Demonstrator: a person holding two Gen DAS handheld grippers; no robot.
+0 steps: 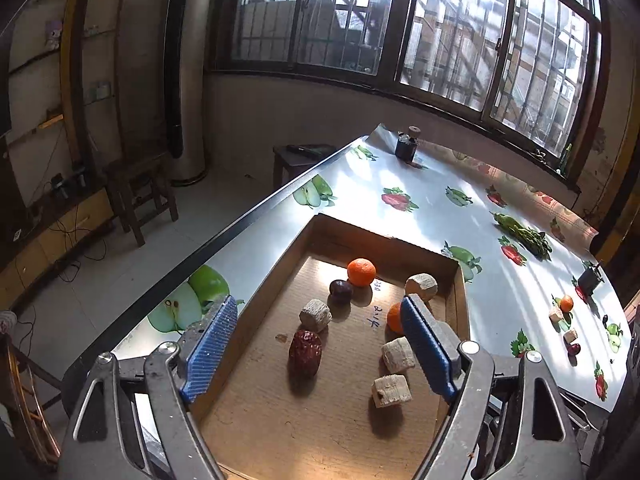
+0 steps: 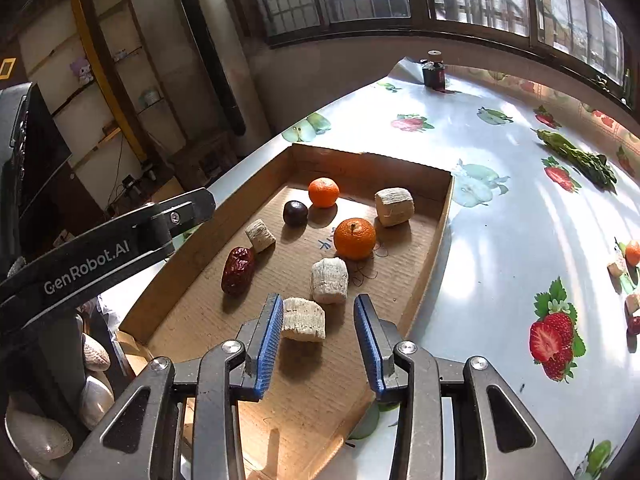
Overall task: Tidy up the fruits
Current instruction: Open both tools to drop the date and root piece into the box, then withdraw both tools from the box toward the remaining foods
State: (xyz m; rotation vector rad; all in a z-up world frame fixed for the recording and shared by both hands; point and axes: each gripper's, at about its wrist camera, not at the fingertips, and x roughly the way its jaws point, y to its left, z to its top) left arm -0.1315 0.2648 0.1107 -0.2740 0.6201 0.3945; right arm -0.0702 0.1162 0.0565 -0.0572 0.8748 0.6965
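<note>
- The shallow brown cardboard tray [image 2: 436,224] lies on the glossy white fruit-printed tablecloth [image 2: 500,240] and serves as the landmark here.
- Left gripper [image 1: 320,350]: its blue ribbed fingers [image 1: 210,350] stand spread wide above the tray, one over the tray's left wall, the other over its right part; nothing sits between them and they touch nothing.
- In the right wrist view the left gripper's black arm reaches in over the tray's left wall.
- Inside the tray, from left: a wrinkled dark red jujube [image 2: 238,265], a small pale cut cylinder chunk [image 2: 260,235], a dark purple round plum [image 2: 295,212], a small orange tangerine [image 2: 323,192] near the far wall, a larger orange tangerine with a stem [image 2: 355,238] in the middle, and a pale chunk [image 2: 394,206] toward the right wall.
- Two more pale ribbed chunks lie in the tray's near half: one [image 2: 329,281] just in front of the stemmed tangerine, another [image 2: 303,319] nearest the right gripper.
- Right gripper [image 2: 318,338]: its blue fingers [image 2: 370,340] are parted moderately over the tray's near end; the nearest chunk sits by the left finger, and whether they touch cannot be told. Nothing is pinched.
- Well right of the tray, on the cloth: a bundle of green vegetables [image 2: 580,156] and a few small loose fruits and chunks [image 2: 628,256] at the edge.
</note>
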